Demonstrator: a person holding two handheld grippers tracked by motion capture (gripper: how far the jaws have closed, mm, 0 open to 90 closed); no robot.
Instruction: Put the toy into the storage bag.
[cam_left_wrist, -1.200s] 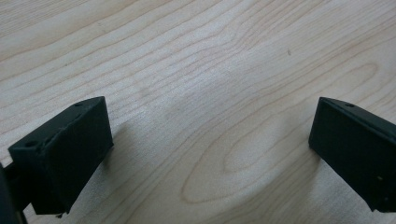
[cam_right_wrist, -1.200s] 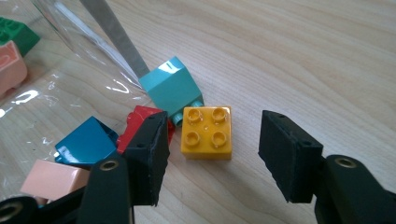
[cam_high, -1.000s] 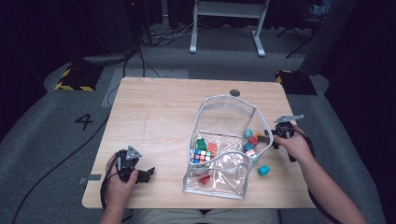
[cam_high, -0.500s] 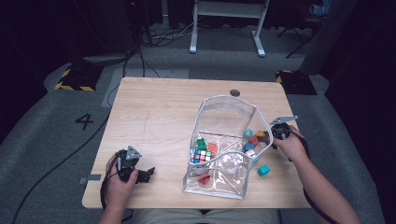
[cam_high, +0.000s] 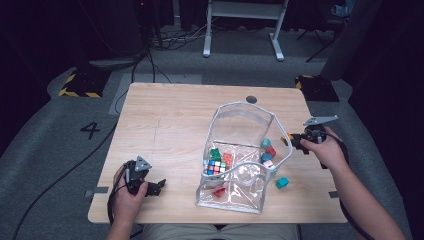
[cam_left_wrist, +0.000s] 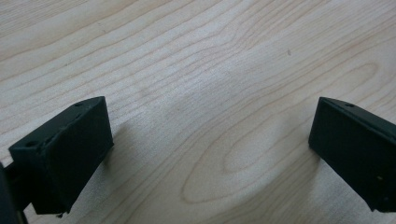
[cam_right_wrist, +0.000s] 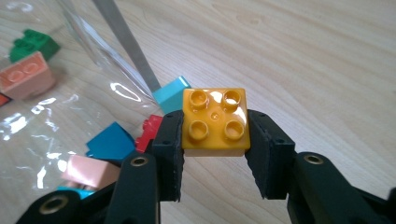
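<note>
Right gripper view: orange brick (cam_right_wrist: 215, 122) between pads, just beside bag rim (cam_right_wrist: 125, 44).

On the light wooden table (cam_high: 170, 125), the clear plastic zip pouch (cam_high: 240, 155) lay right of centre, the multicoloured puzzle cube (cam_high: 214, 167) inside it. A small teal block (cam_high: 282, 182) sat just outside its right edge (on bare wood). The left gripper (cam_high: 150, 187) rested near the front left corner, well apart from the right gripper (cam_high: 292, 141), which held a square yellow studded brick (cam_right_wrist: 215, 122) beside the pouch's right wall.
</note>
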